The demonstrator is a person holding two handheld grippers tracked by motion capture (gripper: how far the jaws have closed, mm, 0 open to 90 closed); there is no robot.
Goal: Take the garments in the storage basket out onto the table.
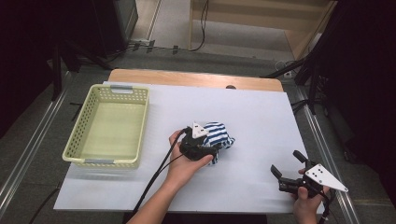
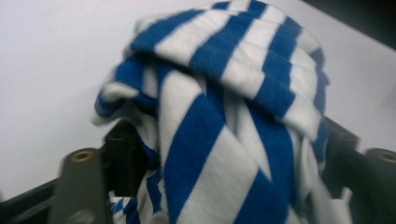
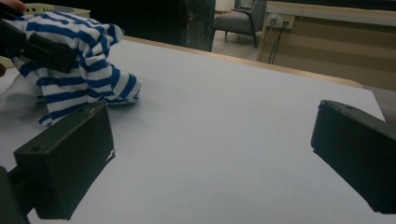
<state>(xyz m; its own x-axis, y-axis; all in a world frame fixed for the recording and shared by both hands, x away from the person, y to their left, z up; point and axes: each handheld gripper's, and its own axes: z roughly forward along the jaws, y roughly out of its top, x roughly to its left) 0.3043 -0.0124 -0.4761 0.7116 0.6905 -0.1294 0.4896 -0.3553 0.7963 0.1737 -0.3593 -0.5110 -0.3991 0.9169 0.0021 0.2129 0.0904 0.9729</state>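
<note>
A blue and white striped cloth lies bunched up near the middle of the white table. My left gripper is at its near left side, held in a hand. In the left gripper view the cloth drapes between the two jaws, which stand apart without visibly pressing on it, so the left gripper is open around it. My right gripper rests near the front right corner of the table, open with nothing between its jaws. In the right gripper view the cloth shows at the far left.
A pale green plastic basket stands on the left side of the white table sheet, with nothing in it. A wooden table edge runs along the back. Metal rails flank the table, and cables lie on the floor beyond.
</note>
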